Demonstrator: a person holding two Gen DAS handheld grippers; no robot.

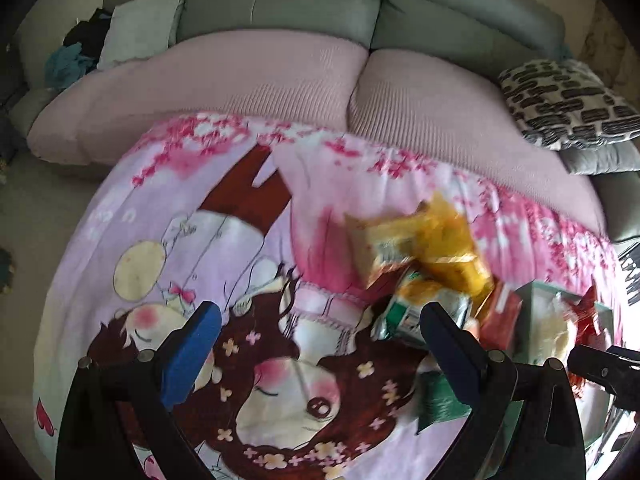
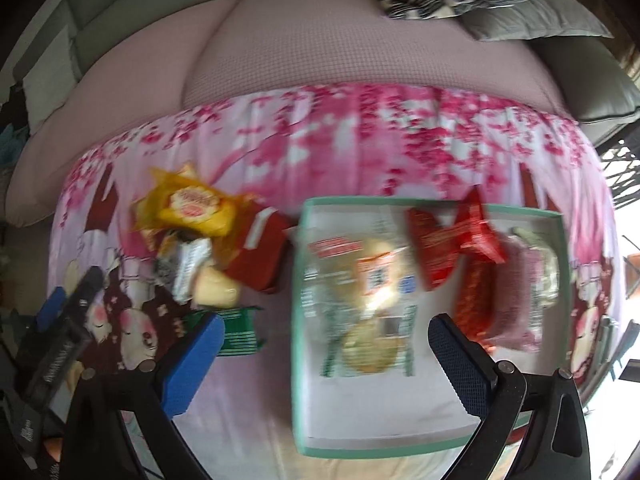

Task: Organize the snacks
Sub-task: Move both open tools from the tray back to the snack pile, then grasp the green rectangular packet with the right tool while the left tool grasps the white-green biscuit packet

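Snacks lie in two groups on the cartoon-print cloth (image 2: 360, 152) that covers the surface in front of the sofa (image 1: 280, 4): a loose heap at the left, and some already lying in the mint-rimmed tray (image 2: 298, 320) at the right. My right gripper (image 2: 326, 344) hangs over the tray with its jaws spread wide and nothing between them; my left gripper (image 1: 320, 336) is likewise spread and empty, hovering just beside the heap. In the heap I make out a yellow packet (image 2: 192, 208) on top, a dark red box (image 2: 260, 252) against the tray's left wall, a silver-edged wrapper (image 2: 188, 264) and a green striped packet (image 2: 236, 332) nearest me. In the tray lie a clear bag of round biscuits (image 2: 360, 300) and red foil packets (image 2: 452, 240); the blur hides anything finer. I judge all of it light. The film packets should be soft and crinkly, slick under the pads, and the biscuits inside would likely crumble under a hard squeeze, so I would pinch a packet across its flat crimped end seam or across a narrow side, closing gently. The red box looks stiffer and should take a firmer hold across its short width. The green striped packet lies flat and apart from the rest, so its free edge seems the easiest place to start.
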